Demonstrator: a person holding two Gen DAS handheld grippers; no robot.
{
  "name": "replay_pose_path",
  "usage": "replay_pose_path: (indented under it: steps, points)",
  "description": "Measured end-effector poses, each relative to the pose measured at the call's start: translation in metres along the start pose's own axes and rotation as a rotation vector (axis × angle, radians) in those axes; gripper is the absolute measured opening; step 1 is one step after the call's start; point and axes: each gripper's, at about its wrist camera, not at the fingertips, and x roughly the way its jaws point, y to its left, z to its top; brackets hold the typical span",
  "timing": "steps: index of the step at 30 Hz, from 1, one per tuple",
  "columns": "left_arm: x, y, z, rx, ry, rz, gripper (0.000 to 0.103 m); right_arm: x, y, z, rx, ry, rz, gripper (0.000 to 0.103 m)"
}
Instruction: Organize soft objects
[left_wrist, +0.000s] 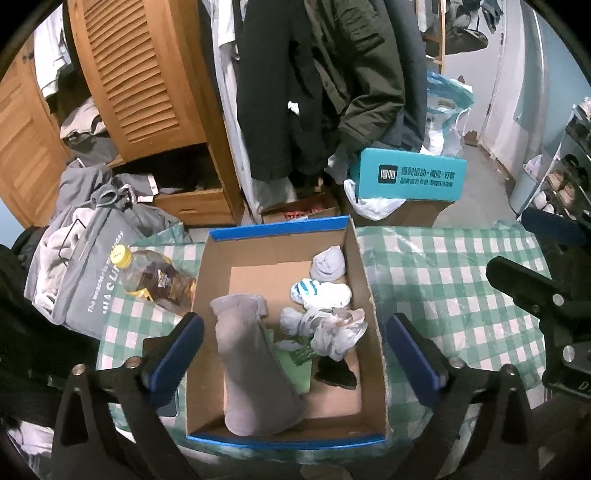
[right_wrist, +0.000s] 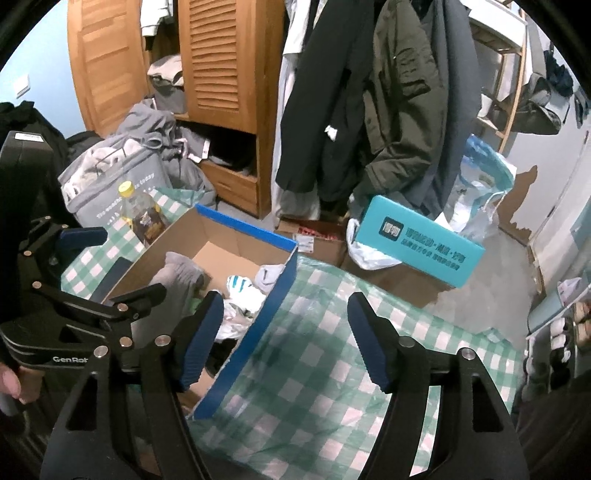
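While idle, both grippers (left_wrist: 295, 354) (right_wrist: 286, 339) agape (socks (left_wrist: 255, 369) boxed)

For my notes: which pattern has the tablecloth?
Green and white checks on the tablecloth, clearest in the right wrist view.

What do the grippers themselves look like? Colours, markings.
The left gripper and right gripper match: black metal scissor-style frames with silver rivets, jaws faced with blue ribbed pads. White "GenRob..." lettering shows on the left one's body in the right wrist view. No cables or sleeves visible.
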Motion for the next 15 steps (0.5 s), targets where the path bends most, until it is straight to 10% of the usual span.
replay_pose_path:
  steps: [15]
  points:
    - [0.001, -0.008, 0.003, 0.004, 0.011, 0.018, 0.101, 0.001, -0.017, -0.007, 0.028, 0.010, -0.010, 0.070]
